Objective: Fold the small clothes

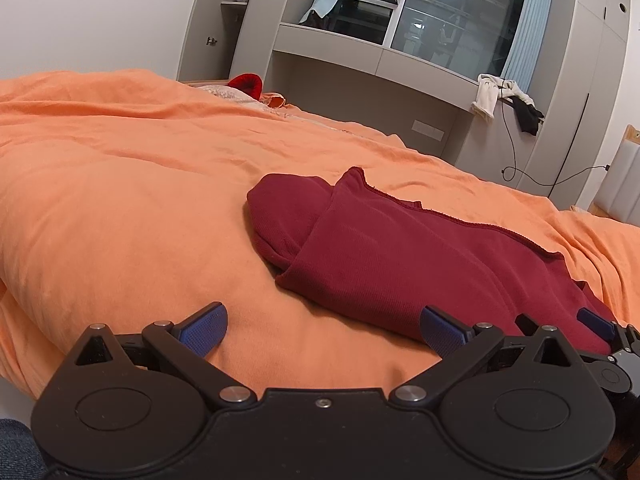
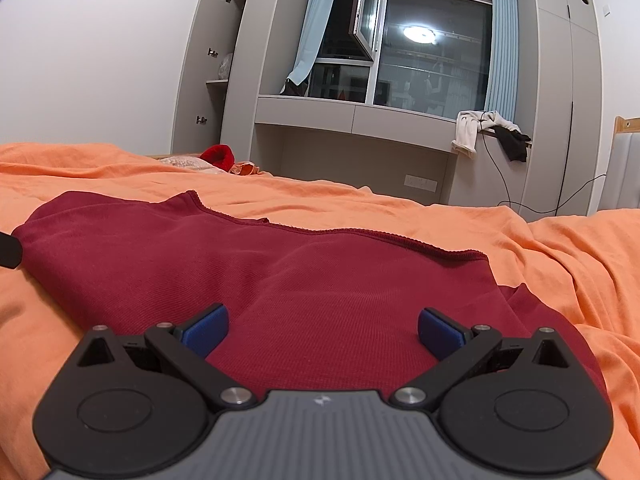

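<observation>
A: Where do the two tools stand?

B: The left tool (image 1: 322,330) has its jaws spread wide with nothing between them. It hangs low over the orange duvet (image 1: 120,200), just beside the near left corner of the dark red garment (image 1: 380,256); one blue pad (image 1: 204,330) sits over bare duvet, the other at the garment's edge. The right tool (image 2: 323,330) is equally wide and empty, poised directly over the garment's near portion.

A: And the garment itself?

B: It lies on the duvet, already partly folded: from the left wrist view an upper layer is turned over a rounded lower part that sticks out at the garment's far left. A finished hem runs along its far edge. It looks like a small knit top, though the exact type cannot be told.

A: Why hold them spread like that?

B: Probably to take the near edge at two spots, one tool at each, so the cloth lifts evenly for the next fold. That is a judgement only.

A: Anything beyond the garment?

B: Past its far side, a red item (image 2: 218,156) sits at the bed's far edge, and pale and dark clothes (image 2: 490,132) hang off a grey shelf below the window (image 2: 432,52).
</observation>
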`<move>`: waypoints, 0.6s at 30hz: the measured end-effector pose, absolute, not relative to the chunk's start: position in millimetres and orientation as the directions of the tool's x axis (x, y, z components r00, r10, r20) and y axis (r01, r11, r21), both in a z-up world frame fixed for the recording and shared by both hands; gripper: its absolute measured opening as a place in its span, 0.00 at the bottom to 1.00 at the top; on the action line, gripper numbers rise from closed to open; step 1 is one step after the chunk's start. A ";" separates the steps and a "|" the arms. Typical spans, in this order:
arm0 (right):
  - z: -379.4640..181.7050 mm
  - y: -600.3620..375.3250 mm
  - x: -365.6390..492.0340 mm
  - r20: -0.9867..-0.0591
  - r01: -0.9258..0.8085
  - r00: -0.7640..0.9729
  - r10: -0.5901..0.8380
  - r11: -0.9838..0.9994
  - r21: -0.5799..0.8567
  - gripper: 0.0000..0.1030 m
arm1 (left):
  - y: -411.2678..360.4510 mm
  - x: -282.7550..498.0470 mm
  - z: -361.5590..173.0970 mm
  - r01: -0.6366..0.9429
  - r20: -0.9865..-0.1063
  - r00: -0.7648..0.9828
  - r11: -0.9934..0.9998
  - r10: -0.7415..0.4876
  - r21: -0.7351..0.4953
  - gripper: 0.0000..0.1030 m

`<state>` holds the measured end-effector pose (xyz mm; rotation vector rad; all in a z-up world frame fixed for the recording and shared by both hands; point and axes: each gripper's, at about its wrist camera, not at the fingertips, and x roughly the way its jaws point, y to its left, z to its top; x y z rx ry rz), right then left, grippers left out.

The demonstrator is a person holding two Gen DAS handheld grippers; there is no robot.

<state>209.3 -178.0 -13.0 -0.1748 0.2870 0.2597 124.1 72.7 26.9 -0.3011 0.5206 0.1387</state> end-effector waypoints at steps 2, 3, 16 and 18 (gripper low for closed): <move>-12.9 -178.0 209.4 -0.301 -0.277 0.926 0.227 0.952 -0.133 1.00 | 72.5 124.1 26.9 -0.206 -0.508 0.859 0.947 0.054 -0.247 0.99; -12.9 -178.0 209.4 -0.301 -0.277 0.926 0.227 0.952 -0.133 1.00 | 72.7 123.9 26.9 -0.206 -0.509 0.859 0.947 0.055 -0.246 0.99; -12.7 -178.1 209.5 -0.301 -0.277 0.926 0.228 0.952 -0.133 1.00 | 71.7 124.8 27.8 -0.206 -0.509 0.859 0.948 0.056 -0.243 0.99; -12.7 -178.2 209.6 -0.301 -0.277 0.926 0.228 0.952 -0.132 1.00 | 71.5 124.8 27.8 -0.206 -0.509 0.859 0.949 0.058 -0.239 0.99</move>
